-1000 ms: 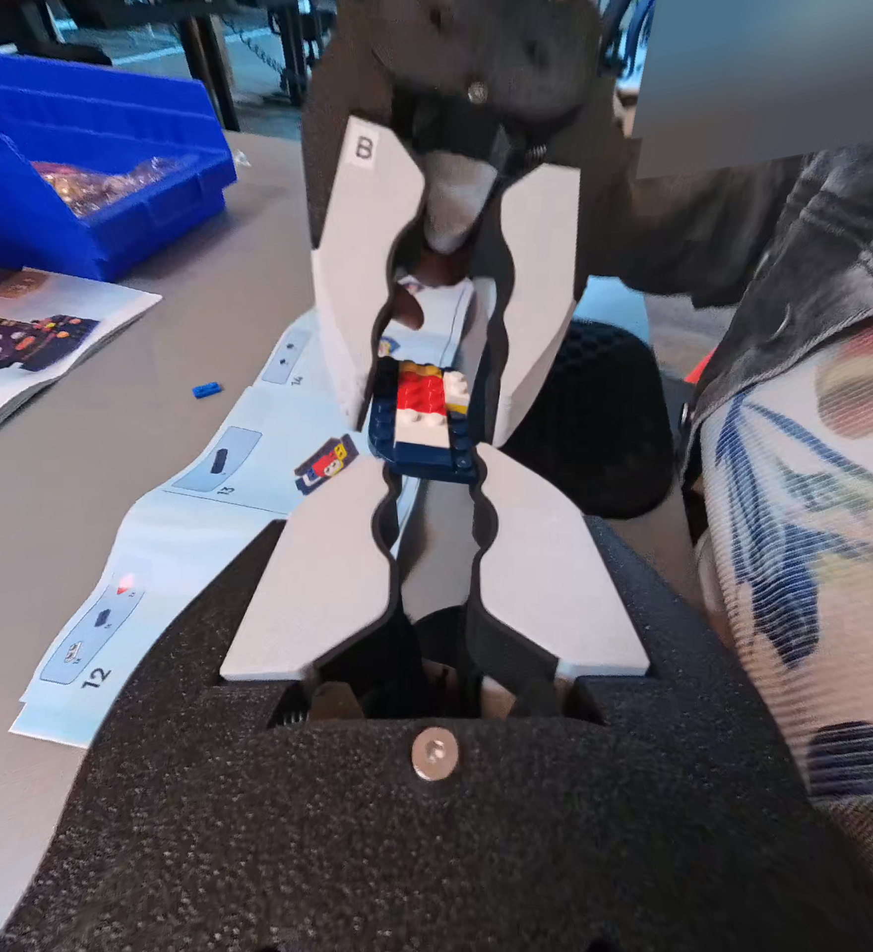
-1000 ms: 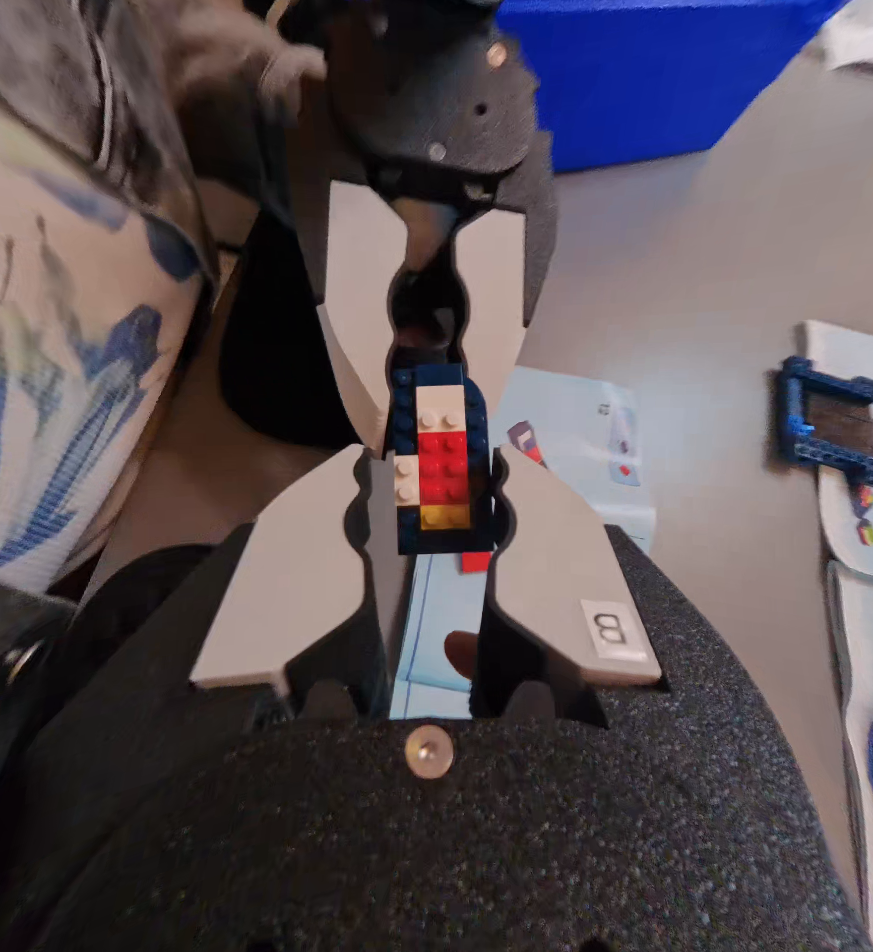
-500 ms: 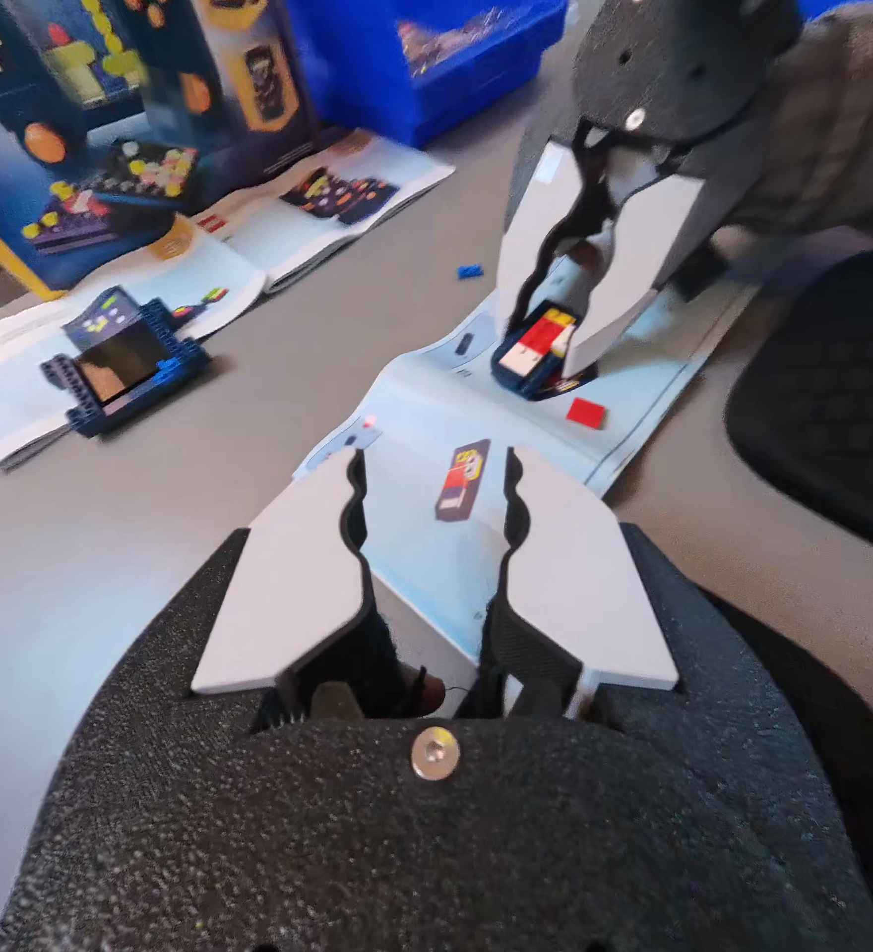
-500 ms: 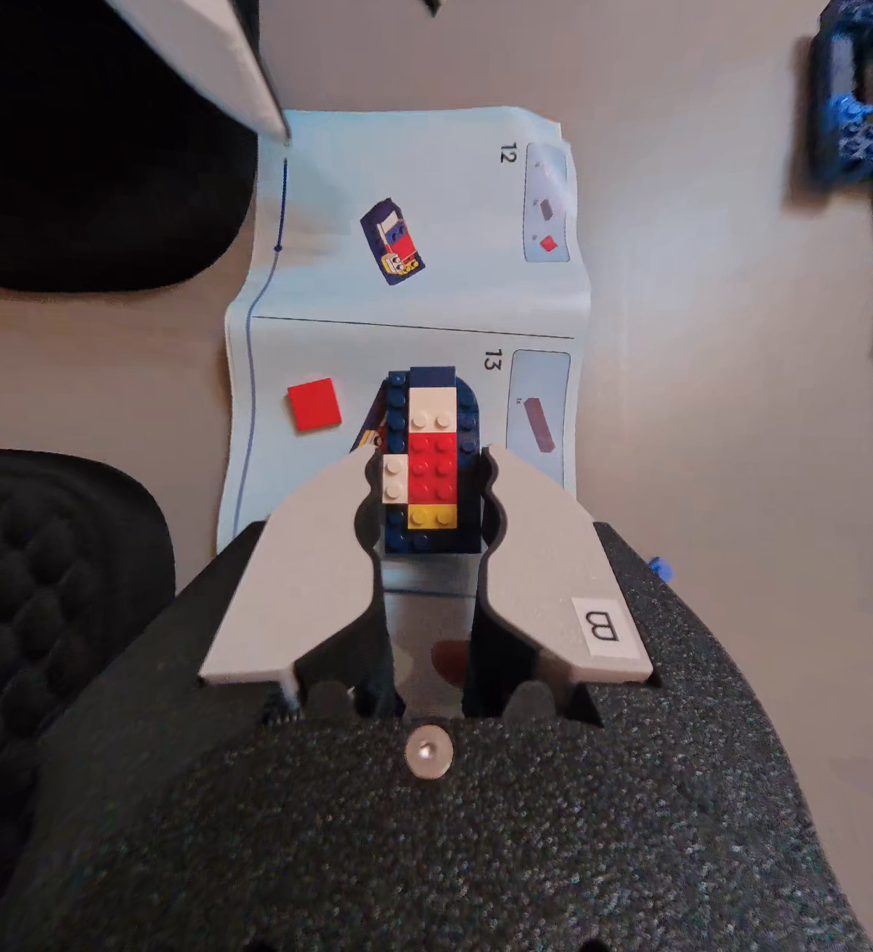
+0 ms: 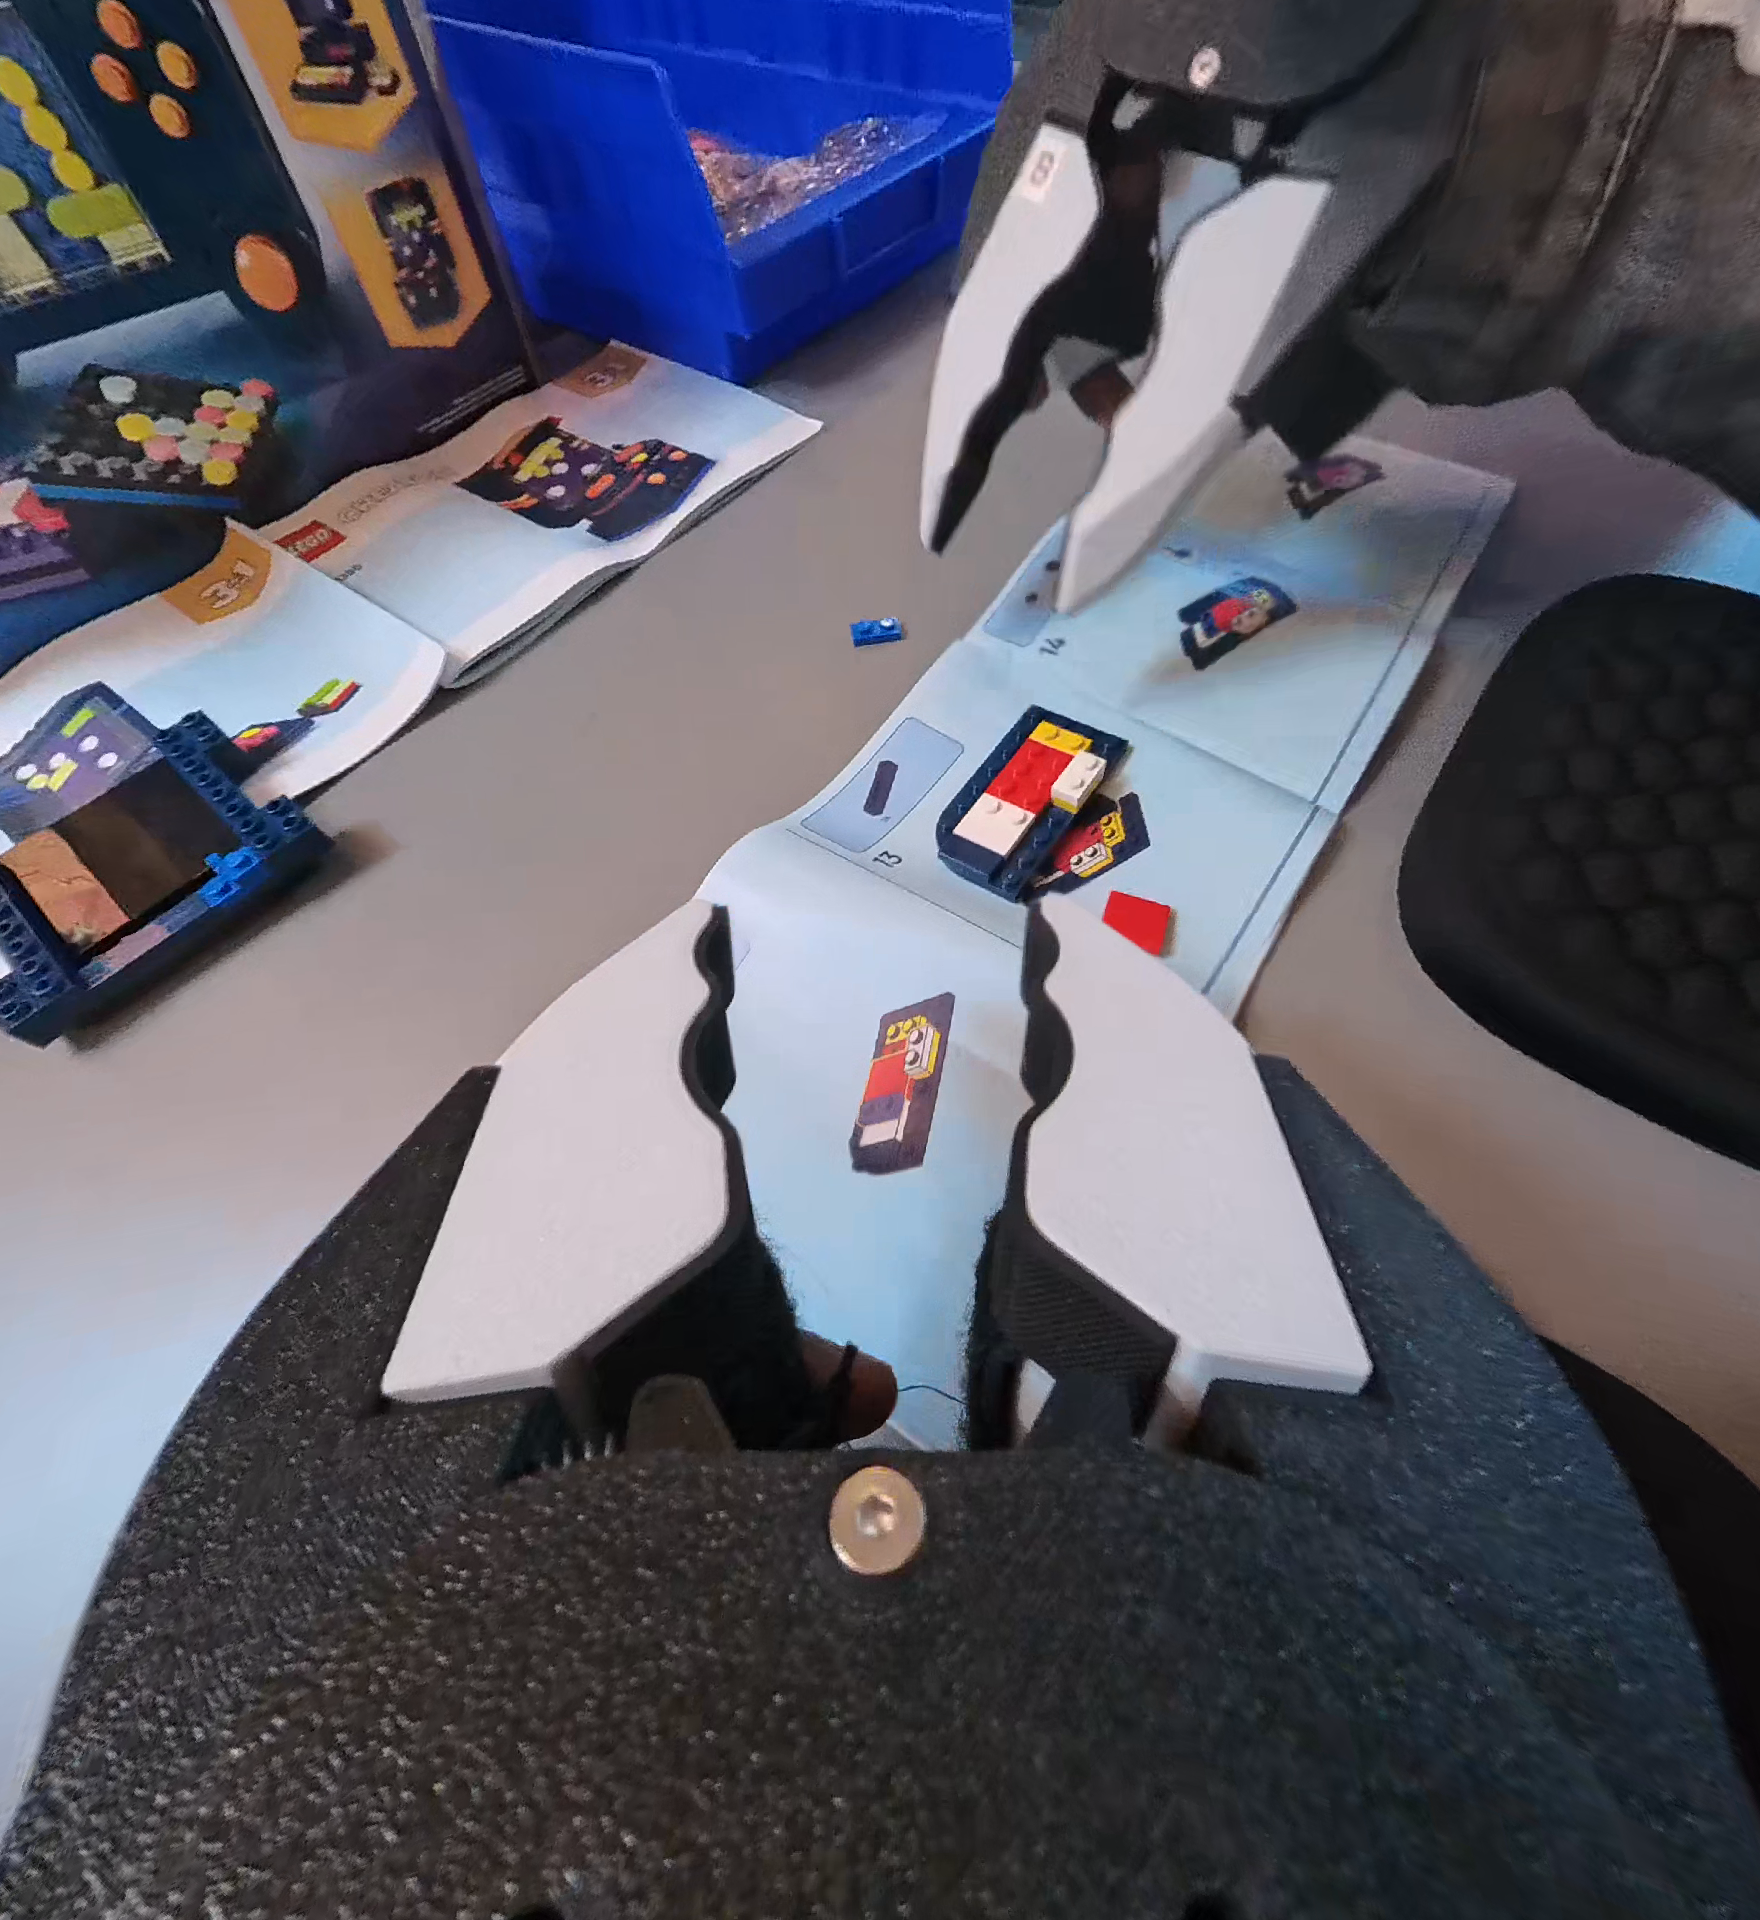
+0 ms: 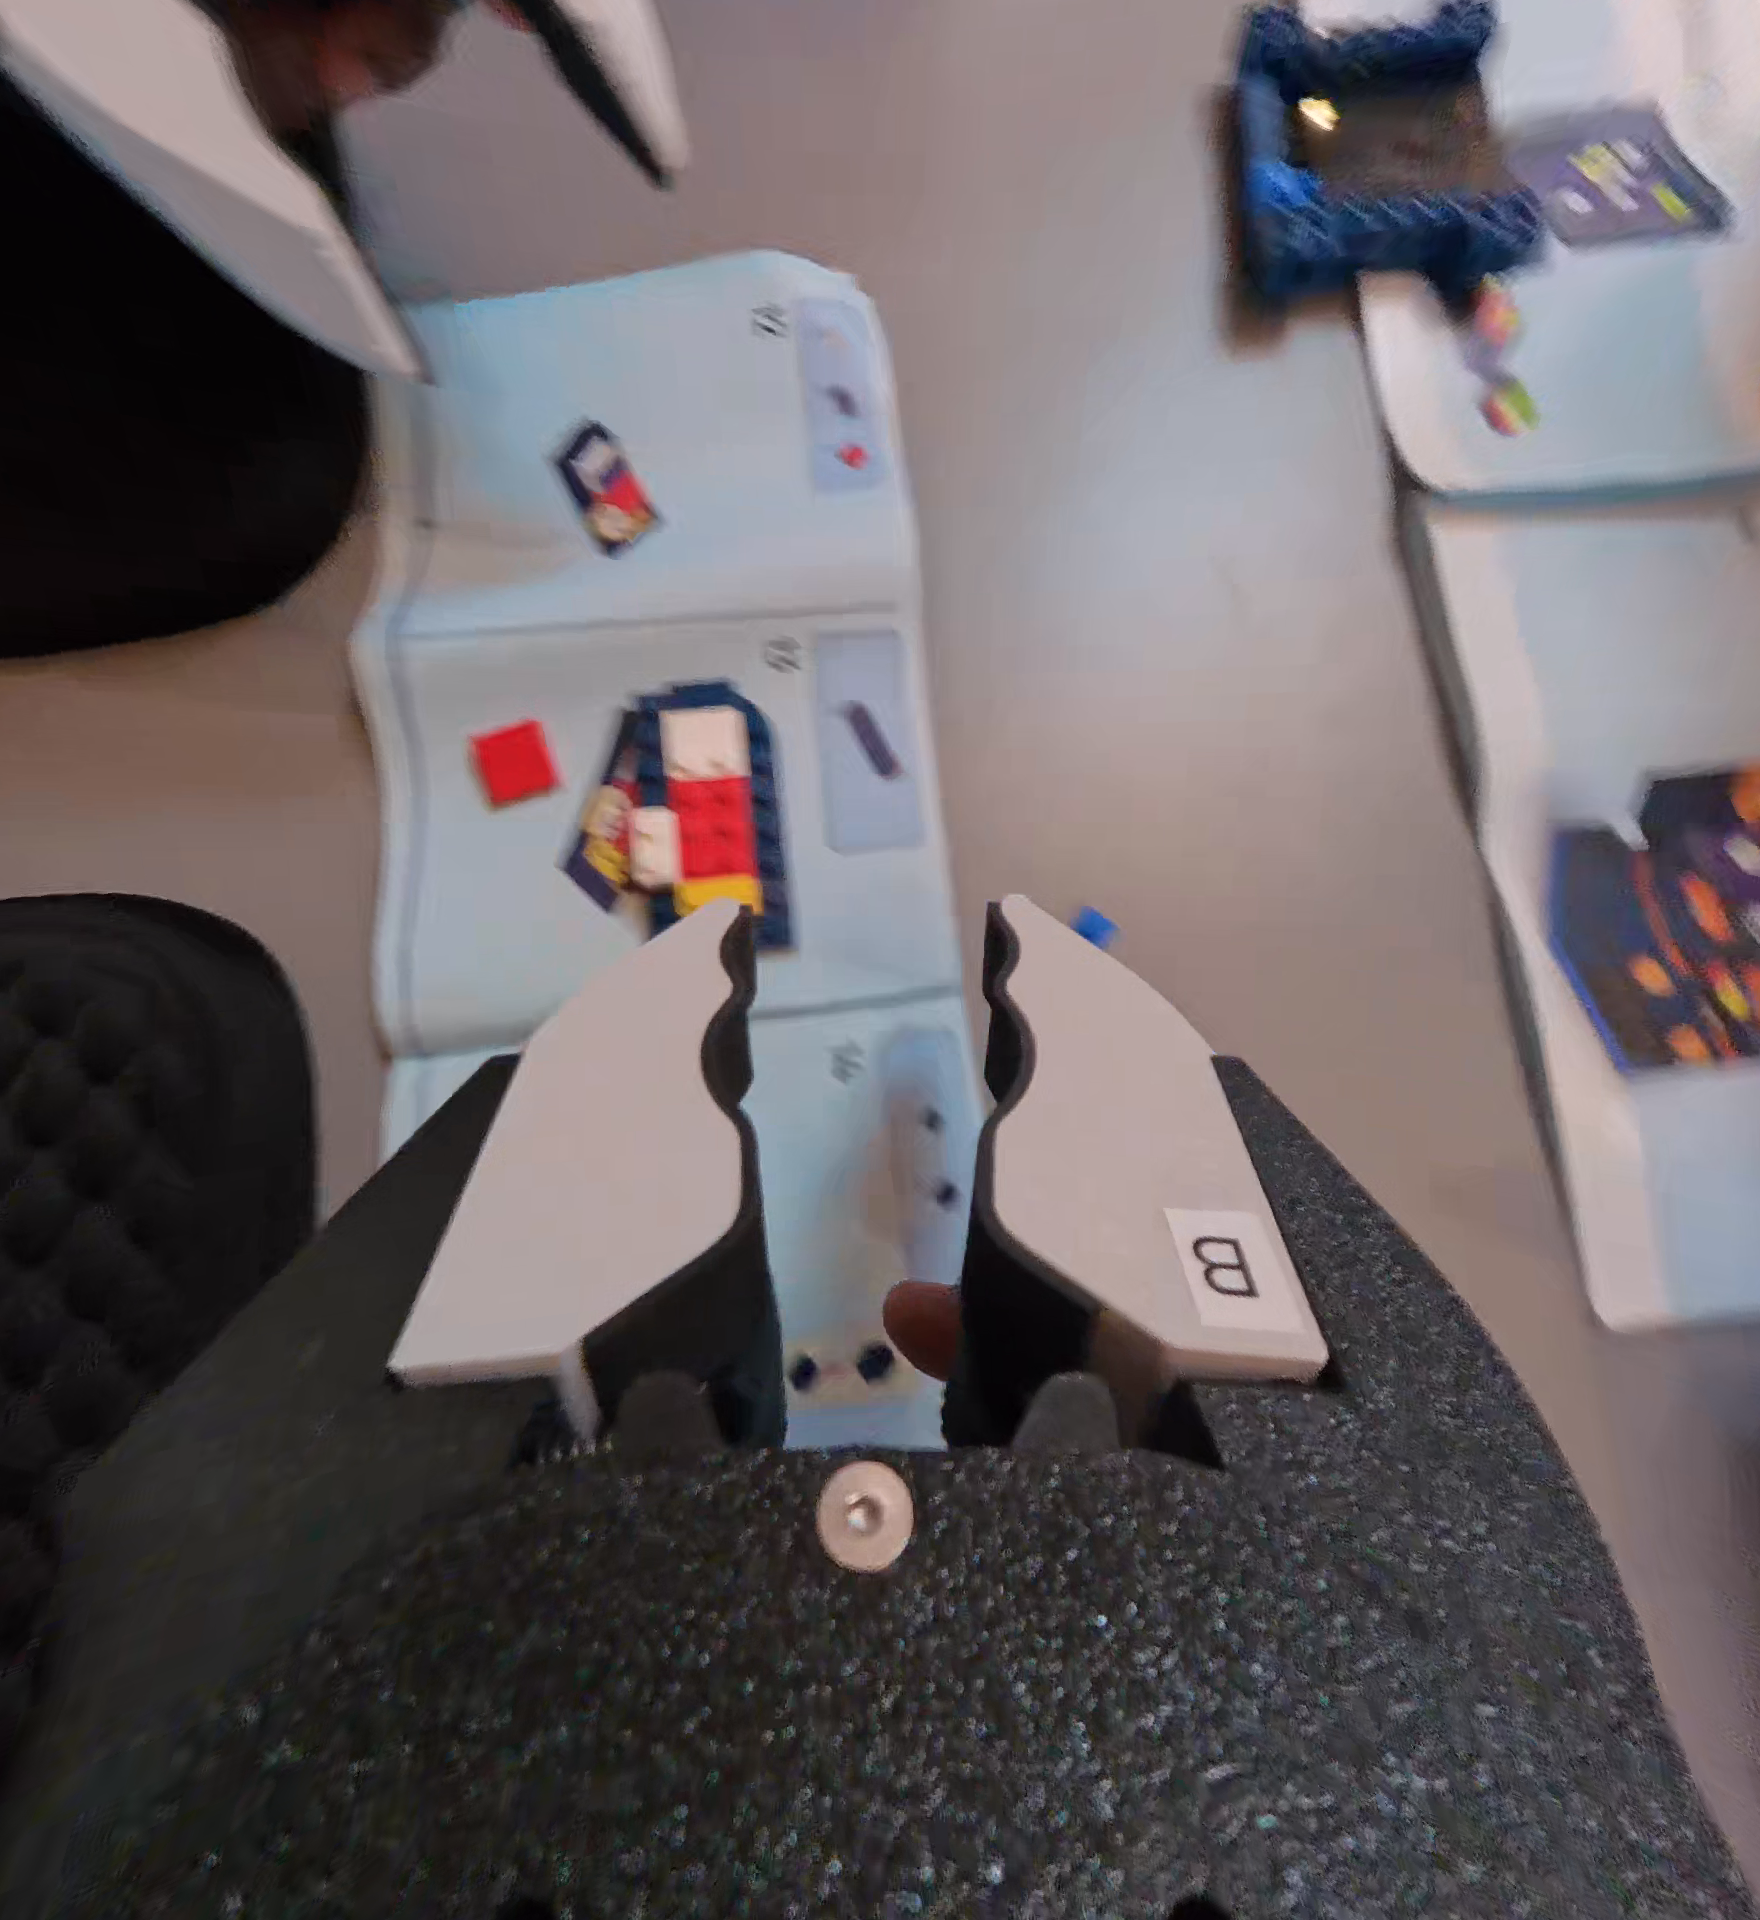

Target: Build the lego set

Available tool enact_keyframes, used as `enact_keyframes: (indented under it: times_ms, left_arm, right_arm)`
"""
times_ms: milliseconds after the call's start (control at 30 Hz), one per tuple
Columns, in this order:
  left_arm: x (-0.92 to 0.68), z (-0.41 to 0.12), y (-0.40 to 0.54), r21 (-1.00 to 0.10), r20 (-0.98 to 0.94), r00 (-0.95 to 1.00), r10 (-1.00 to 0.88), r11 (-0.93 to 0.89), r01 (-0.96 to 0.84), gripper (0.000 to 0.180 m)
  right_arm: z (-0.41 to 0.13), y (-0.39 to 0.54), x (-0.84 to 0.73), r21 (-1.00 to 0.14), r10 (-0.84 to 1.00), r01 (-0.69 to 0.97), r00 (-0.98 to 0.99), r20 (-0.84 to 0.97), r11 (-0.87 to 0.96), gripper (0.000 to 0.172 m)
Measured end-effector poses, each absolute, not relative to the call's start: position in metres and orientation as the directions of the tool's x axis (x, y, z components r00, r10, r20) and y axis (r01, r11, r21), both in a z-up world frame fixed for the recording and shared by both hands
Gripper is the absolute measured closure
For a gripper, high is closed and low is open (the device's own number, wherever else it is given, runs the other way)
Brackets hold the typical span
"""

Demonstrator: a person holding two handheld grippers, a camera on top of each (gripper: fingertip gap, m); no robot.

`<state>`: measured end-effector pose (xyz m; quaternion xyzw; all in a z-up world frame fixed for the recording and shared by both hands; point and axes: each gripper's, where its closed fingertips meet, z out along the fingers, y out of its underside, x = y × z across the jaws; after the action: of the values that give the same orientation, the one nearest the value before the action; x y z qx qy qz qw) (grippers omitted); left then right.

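Left gripper [image 5: 871, 925], white fingers apart and gripping nothing, above a pale blue folded instruction sheet [image 5: 1260, 727] on the grey table [image 5: 564, 790]. On the sheet: a navy, red, white and yellow brick assembly [image 5: 1027, 795] and a flat red square tile [image 5: 1138, 921]. Beyond, the right gripper [image 5: 1011, 566], open.
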<state>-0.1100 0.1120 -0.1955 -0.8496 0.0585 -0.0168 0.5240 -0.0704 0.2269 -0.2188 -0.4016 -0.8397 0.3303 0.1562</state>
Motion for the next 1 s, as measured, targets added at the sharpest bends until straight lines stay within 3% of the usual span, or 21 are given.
enact_keyframes:
  times_ms: [100,200,300,467,667,1000]
  left_arm:
    - [-0.119,-0.2,0.116,-0.899,-0.121,0.99,-0.075,-0.414,-0.141,0.131]
    - [-0.127,-0.202,0.115,-0.881,-0.249,0.967,-0.044,-0.405,-0.245,0.134]
    - [-0.122,-0.207,0.116,-0.871,-0.25,0.965,-0.079,-0.417,-0.26,0.133]
    - [-0.113,-0.207,0.116,-0.889,-0.189,0.971,-0.145,-0.395,-0.232,0.128]
    - [-0.101,-0.2,0.113,-0.926,-0.081,0.966,-0.245,-0.34,-0.163,0.109]
    - [-0.092,-0.215,0.114,-0.877,-0.149,0.942,-0.3,-0.4,-0.266,0.109]
  right_arm:
    - [-0.226,0.262,-0.079,-0.63,0.882,0.69,-0.472,-0.02,0.355,0.145]
    - [-0.237,0.263,-0.085,-0.604,0.921,0.747,-0.386,-0.053,0.278,0.148]
    - [-0.246,0.26,-0.092,-0.603,0.932,0.755,-0.36,-0.049,0.259,0.149]
    - [-0.251,0.254,-0.097,-0.586,0.925,0.764,-0.375,-0.061,0.271,0.149]
    - [-0.226,0.229,-0.089,-0.657,0.888,0.684,-0.457,-0.049,0.315,0.14]
    - [-0.21,0.17,-0.053,-0.702,0.803,0.631,-0.578,-0.141,0.33,0.149]
